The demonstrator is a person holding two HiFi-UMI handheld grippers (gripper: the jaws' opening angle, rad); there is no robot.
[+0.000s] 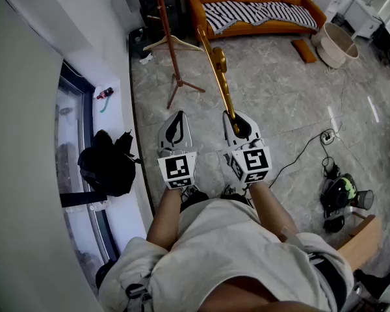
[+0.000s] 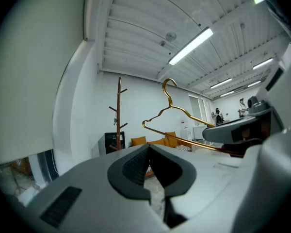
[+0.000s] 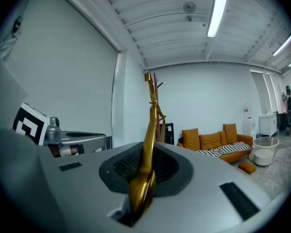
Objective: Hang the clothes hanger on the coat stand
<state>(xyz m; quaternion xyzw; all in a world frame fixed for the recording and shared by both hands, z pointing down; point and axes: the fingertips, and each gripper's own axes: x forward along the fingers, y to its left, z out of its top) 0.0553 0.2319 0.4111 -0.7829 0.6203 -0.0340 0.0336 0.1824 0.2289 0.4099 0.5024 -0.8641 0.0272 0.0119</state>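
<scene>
A gold clothes hanger [image 1: 216, 64], clamped by one end in the right tool [image 1: 237, 123], is aimed ahead at the coat stand [image 1: 171, 44], apparently for hanging, with the left tool [image 1: 175, 130] alongside closed on nothing.

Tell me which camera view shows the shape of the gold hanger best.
The left gripper view. It sees the hanger from the side, so hook, shoulders and bottom bar all show. The head view sees the hanger from above, foreshortened. The right gripper view sees it edge-on, as a thin gold strip.
</scene>
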